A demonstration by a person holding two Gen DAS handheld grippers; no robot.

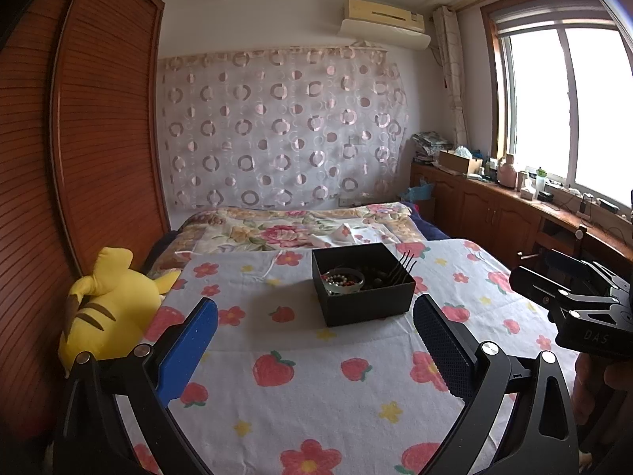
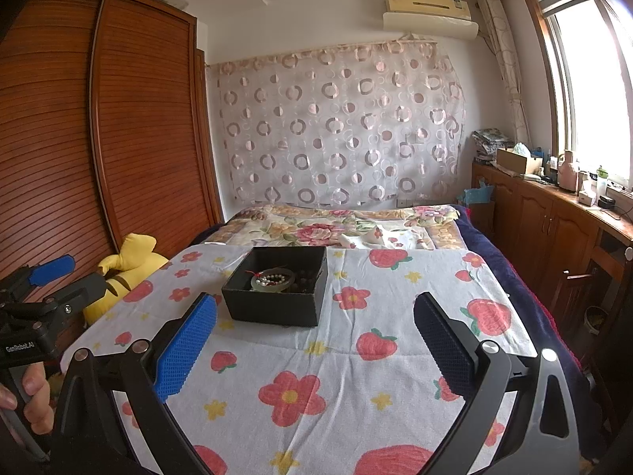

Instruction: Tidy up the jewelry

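Left gripper (image 1: 315,350): jaws spread wide, empty, hovering near above the strawberry-print cloth (image 1: 300,392). Far of it, mid-cloth, black box (image 1: 368,301) holding a bead bracelet (image 1: 343,279) and dark comb (image 1: 401,267). Probably light, loose, slippery beads: best pinched across the strand. Right gripper (image 2: 315,348): likewise spread wide, empty.

Both wrist views face down bed (image 1: 356,376) – share black box (image 1: 362,301), near.

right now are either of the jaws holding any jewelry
No. Both the left gripper and right gripper are open and empty; the jewelry sits in the black box on the bed.
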